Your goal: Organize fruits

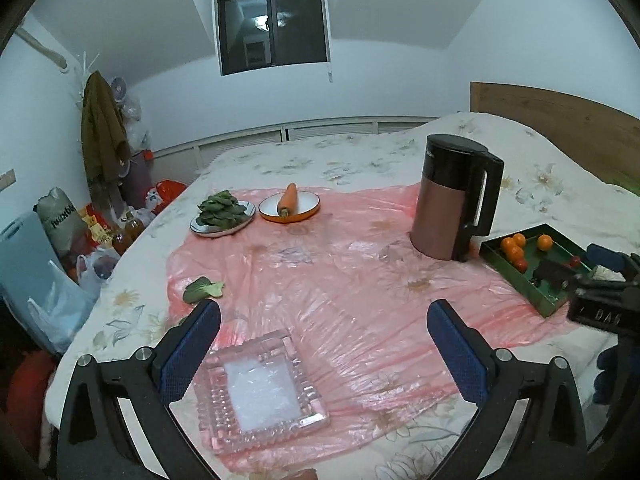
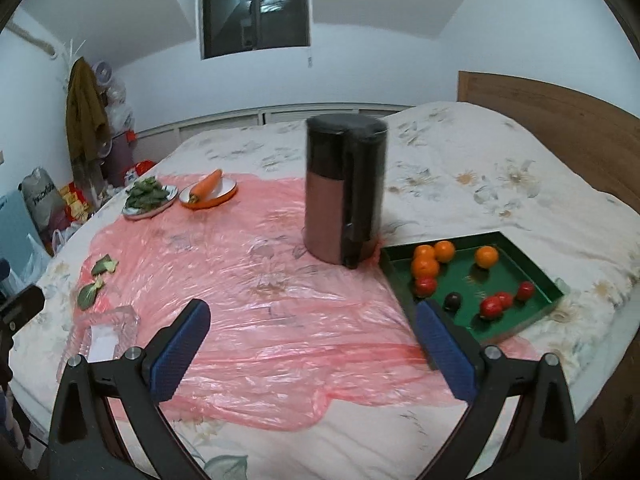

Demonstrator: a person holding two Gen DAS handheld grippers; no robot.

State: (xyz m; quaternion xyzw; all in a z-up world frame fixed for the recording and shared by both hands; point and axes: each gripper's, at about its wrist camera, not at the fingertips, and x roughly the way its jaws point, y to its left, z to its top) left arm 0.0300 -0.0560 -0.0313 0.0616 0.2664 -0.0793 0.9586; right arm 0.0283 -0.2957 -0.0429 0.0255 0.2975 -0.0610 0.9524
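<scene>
A green tray on the bed holds several oranges, several small red fruits and one dark fruit. It also shows in the left wrist view at the right. A clear glass dish lies empty between my left gripper's fingers; it shows at the left of the right wrist view. My left gripper is open and empty above the dish. My right gripper is open and empty, left of the tray's near corner.
A pink plastic sheet covers the floral bedspread. A black and copper kettle stands behind the tray. A plate of greens and a carrot in an orange bowl sit at the back. Loose leaves lie at the sheet's left edge.
</scene>
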